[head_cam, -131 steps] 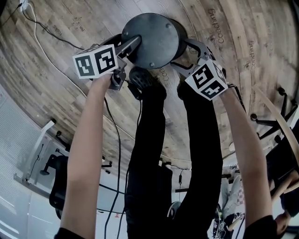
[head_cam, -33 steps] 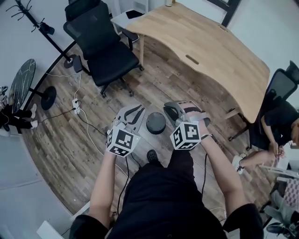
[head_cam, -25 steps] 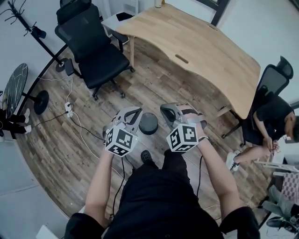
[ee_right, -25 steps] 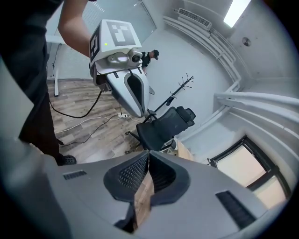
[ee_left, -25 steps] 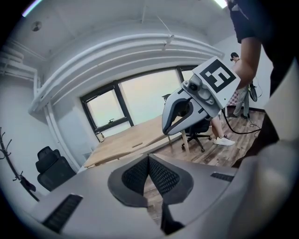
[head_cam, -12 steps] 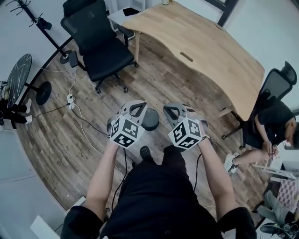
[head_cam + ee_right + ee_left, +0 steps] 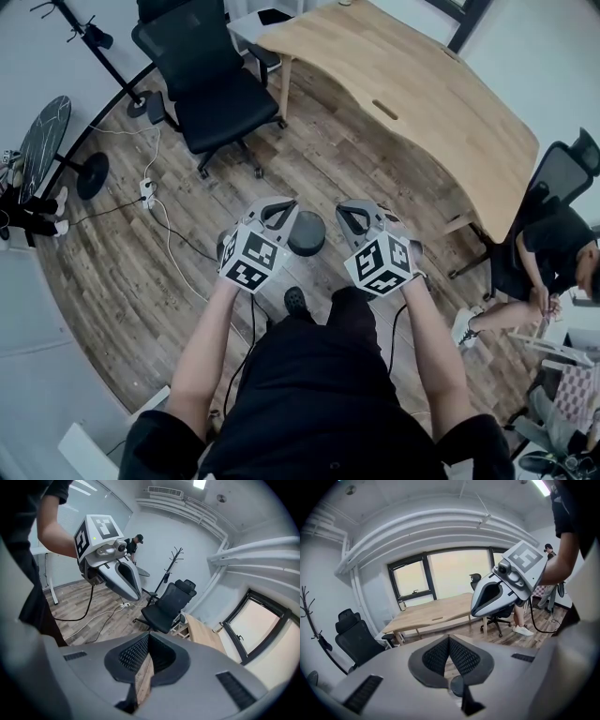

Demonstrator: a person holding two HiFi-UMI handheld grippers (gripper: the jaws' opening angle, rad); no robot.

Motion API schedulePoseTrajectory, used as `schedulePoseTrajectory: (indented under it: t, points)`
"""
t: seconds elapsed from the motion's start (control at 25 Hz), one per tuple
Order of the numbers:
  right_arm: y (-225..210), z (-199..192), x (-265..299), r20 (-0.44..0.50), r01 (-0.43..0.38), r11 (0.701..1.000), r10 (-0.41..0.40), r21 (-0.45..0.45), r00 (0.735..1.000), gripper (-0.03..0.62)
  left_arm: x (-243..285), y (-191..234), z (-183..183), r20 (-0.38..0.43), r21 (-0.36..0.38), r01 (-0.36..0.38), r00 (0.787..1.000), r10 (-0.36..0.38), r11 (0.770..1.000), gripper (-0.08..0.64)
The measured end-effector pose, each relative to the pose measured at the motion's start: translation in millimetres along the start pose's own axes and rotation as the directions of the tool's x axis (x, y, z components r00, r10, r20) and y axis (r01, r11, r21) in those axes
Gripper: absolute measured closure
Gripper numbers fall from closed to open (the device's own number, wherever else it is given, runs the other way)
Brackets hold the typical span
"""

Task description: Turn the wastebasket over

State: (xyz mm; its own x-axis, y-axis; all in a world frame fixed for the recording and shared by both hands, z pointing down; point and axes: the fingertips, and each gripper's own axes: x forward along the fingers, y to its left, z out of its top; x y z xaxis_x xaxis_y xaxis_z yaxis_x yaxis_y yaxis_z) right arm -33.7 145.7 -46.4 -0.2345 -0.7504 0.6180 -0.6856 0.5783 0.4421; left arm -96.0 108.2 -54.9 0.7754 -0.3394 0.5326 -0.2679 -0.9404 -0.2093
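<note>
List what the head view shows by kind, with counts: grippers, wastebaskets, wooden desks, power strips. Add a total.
grippers: 2, the left gripper and the right gripper
wastebasket: 1
wooden desk: 1
power strip: 1
total: 5

Both of the person's bare forearms reach forward and down in front of the body, roughly parallel: the left forearm [image 7: 202, 352] and the right forearm [image 7: 433, 352]. Each hand carries a gripper. The left gripper [image 7: 281, 208] and the right gripper [image 7: 347, 212] sit side by side at about the same height, near one another but not touching. Their noses tip downward and their marker cubes [image 7: 251, 260] face up toward the head. Each one's jaws are pressed together tip to tip, with nothing between them.
</note>
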Motion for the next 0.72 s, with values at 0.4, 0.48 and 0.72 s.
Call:
schedulePoseTrajectory:
  t: [0.4,0.48,0.72]
  points:
    - [7,1,2,-0.012,-0.001,1.0,0.0,-0.024,1.0,0.56,-10,3,-13,-0.016,-0.008,-0.013,1.0,0.013,1.0,0.543]
    - [7,3,4,-0.012,0.0,1.0,-0.001,-0.028,1.0,0.56,-11,4,-14,-0.014,-0.013,-0.013,1.0,0.013,1.0,0.543]
    - [10,4,3,-0.007,-0.004,1.0,0.003,-0.03,1.0,0.56,-12,5,-15,-0.013,-0.02,-0.016,1.0,0.016,1.0,0.543]
